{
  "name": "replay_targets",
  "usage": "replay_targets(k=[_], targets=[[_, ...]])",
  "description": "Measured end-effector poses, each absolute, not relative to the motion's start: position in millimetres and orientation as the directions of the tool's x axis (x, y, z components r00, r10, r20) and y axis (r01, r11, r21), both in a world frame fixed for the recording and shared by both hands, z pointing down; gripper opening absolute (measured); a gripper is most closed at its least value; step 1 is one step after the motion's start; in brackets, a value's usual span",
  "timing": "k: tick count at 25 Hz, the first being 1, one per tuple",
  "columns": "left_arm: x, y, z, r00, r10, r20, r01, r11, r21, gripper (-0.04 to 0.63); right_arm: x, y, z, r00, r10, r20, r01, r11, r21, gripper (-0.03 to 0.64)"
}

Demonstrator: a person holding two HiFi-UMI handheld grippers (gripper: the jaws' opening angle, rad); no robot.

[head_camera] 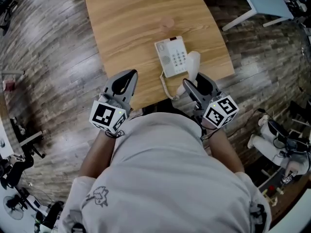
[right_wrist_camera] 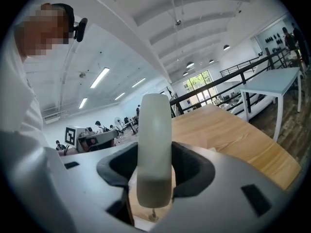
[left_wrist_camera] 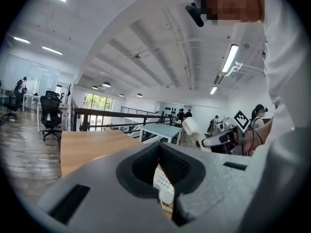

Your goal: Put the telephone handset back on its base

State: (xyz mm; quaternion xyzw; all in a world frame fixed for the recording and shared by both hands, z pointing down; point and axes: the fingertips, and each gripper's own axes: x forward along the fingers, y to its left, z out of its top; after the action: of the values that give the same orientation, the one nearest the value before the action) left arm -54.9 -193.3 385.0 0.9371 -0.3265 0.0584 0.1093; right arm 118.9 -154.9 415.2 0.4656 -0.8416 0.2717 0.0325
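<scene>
right tongs [right_wrist_camera: 155, 152] pinch the handset [head_camera: 193, 63] just beside the base [head_camera: 171, 56]; left tongs [left_wrist_camera: 157, 147] pressed together.

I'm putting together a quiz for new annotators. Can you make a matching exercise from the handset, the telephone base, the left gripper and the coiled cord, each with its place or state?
Things:
1. handset
2. telephone base
3. left gripper
4. coiled cord

Places or states:
A. jaws together, nothing between them
B. clamped in the right gripper, off its cradle
C. flat on the wooden table, keypad up
D. runs from the base toward the handset

Pairs: 1-B, 2-C, 3-A, 4-D
</scene>
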Motion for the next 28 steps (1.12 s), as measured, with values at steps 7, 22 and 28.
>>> replay_targets(k=[7, 22, 28], targets=[[-48.4, -211.9, 399.1, 0.754, -0.624, 0.204, -0.656, -0.727, 0.201, 0.006, 119.2, -188.0, 453.0, -0.592, -0.711, 0.379, -0.790, 0.421, -0.445, 0.219], [-39.3, -247.4, 439.1, 0.700, -0.662, 0.266, -0.714, -0.650, 0.261, 0.006, 113.4, -242.0, 518.9, -0.594, -0.597, 0.540, -0.804, 0.414, -0.427, 0.219], [-32.2, -257.9, 448.3, 0.690, -0.664, 0.289, -0.723, -0.648, 0.239, 0.006, 112.2, -253.5, 541.8, -0.583, -0.562, 0.587, -0.813, 0.404, -0.420, 0.219]])
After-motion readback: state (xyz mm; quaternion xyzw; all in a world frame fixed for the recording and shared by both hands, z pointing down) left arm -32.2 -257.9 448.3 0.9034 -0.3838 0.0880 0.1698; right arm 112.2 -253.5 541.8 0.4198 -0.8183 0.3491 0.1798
